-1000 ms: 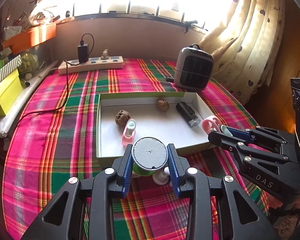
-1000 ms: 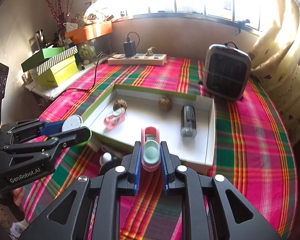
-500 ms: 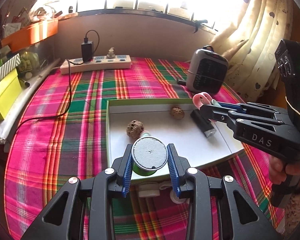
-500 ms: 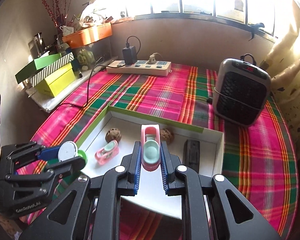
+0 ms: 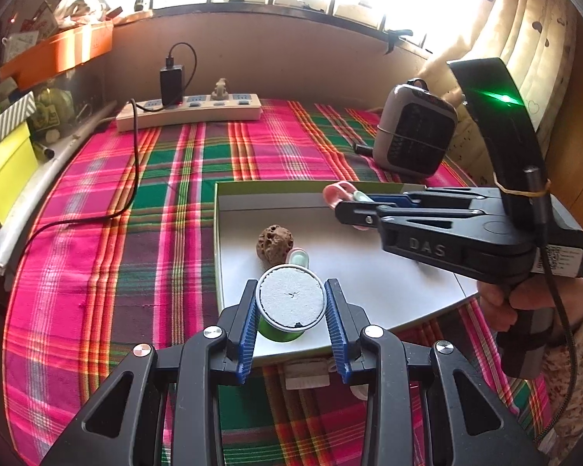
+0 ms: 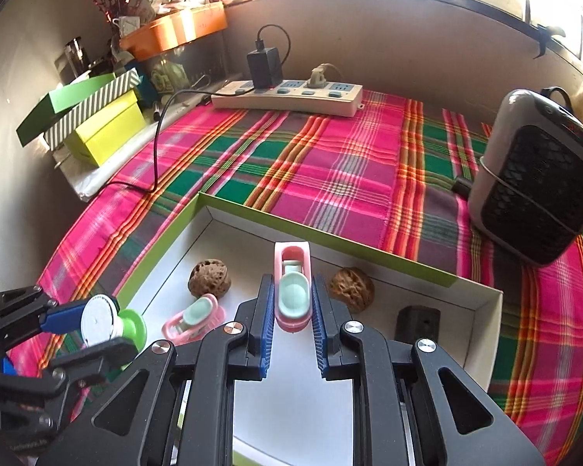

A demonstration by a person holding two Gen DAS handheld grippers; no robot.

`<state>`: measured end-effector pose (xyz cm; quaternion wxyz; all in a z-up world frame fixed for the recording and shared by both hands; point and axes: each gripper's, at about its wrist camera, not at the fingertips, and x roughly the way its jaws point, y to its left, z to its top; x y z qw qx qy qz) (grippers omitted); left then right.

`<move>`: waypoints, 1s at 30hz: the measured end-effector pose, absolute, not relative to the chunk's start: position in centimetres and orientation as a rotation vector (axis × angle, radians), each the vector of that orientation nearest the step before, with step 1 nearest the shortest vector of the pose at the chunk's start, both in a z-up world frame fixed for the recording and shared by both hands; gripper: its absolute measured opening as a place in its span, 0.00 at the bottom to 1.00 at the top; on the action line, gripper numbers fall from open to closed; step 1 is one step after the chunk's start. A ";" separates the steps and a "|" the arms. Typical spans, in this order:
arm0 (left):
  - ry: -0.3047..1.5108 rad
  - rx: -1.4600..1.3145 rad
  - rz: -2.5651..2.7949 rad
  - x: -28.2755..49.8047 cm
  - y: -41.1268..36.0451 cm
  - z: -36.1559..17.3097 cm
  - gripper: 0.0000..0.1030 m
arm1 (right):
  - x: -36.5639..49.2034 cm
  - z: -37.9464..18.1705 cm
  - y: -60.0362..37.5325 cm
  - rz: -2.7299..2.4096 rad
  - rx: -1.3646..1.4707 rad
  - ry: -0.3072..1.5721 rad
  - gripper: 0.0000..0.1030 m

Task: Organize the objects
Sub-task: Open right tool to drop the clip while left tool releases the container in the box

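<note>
My left gripper [image 5: 290,312] is shut on a green thread spool [image 5: 290,304] with a white top, held over the near edge of the white box [image 5: 369,272]. It also shows in the right wrist view [image 6: 101,320]. My right gripper [image 6: 291,303] is shut on a pink and mint clip [image 6: 292,287], held above the box's middle; it shows from the side in the left wrist view [image 5: 342,194]. In the box lie two walnuts [image 6: 209,277] [image 6: 351,288], a second pink clip [image 6: 194,316] and a dark block [image 6: 418,322].
The box sits on a plaid tablecloth [image 5: 109,256]. A small heater [image 6: 536,178] stands at the right, a power strip [image 6: 287,95] with a charger at the back. Green and yellow boxes [image 6: 97,124] are stacked at the left. Small white items [image 5: 305,374] lie under my left gripper.
Both grippers have moved forward over the box with their loads still held. The right gripper now reaches farther across the box's middle.
</note>
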<state>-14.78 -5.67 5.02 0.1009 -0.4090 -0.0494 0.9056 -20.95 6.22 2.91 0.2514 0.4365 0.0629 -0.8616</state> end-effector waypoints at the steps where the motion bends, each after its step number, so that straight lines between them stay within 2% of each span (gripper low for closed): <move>1: -0.148 -1.211 2.672 -14.9 -5.6 5.0 0.30 | -21.1 2.7 6.1 -2.341 1.194 0.176 0.18; 16: -0.126 -1.209 2.580 -15.9 -2.3 3.9 0.30 | -22.7 1.4 4.8 -2.263 1.228 0.299 0.18; 30: -0.117 -1.275 2.569 -17.4 -2.1 2.0 0.30 | -23.3 0.5 4.0 -2.228 1.247 0.324 0.18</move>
